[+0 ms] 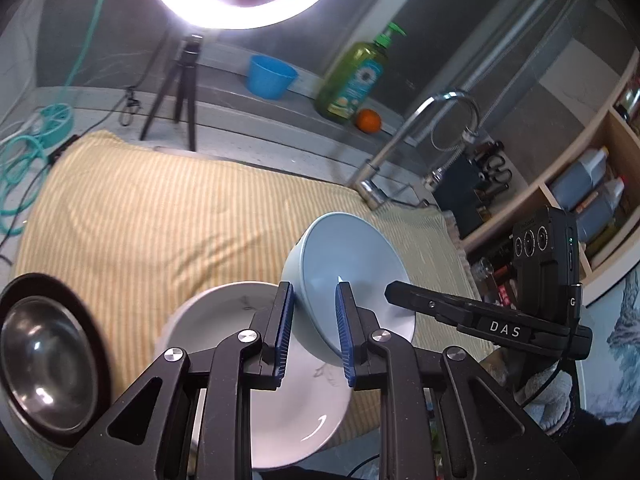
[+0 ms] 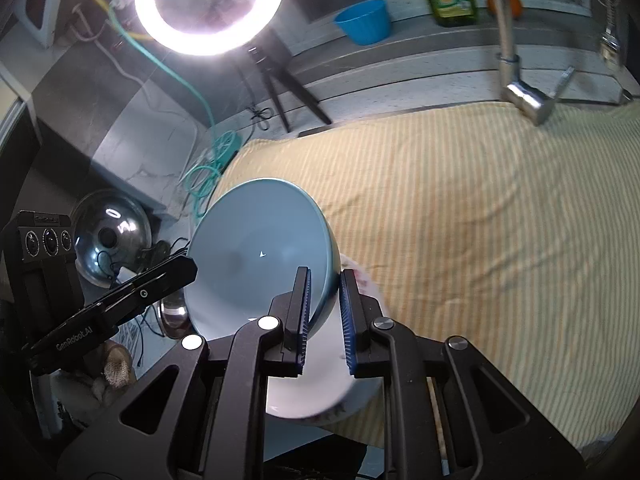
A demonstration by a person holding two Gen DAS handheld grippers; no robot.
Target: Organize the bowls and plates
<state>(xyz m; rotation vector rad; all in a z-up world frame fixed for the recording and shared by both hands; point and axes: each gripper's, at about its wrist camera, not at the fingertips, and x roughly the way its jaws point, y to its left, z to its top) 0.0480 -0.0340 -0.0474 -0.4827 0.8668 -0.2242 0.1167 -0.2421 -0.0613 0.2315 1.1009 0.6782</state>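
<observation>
1. At the far left of the left wrist view, a steel bowl [image 1: 48, 364] sits inside a dark plate [image 1: 86, 320], resting at the edge of a yellow striped cloth [image 1: 160, 216].
2. Just right of these, a white plate [image 1: 224, 320] lies flat on the cloth, near its front edge.
3. The left gripper [image 1: 314, 332] has its blue-padded fingers closed on the rim of a blue bowl [image 1: 360, 264], one finger outside the wall and one inside. The bowl is tilted on its side, lifted above the white plate.
4. At the right of this view, the right gripper [image 1: 404, 292] reaches in to the bowl's opposite edge.
5. In the right wrist view, the right gripper [image 2: 324, 312] also pinches the blue bowl [image 2: 260, 256] at its rim, so both grippers hold it.
6. The step in hand appears to be moving the blue bowl, possibly handing it between grippers.
7. Next, the bowl likely needs levelling and setting down; one gripper should release only when the other holds firm.
</observation>
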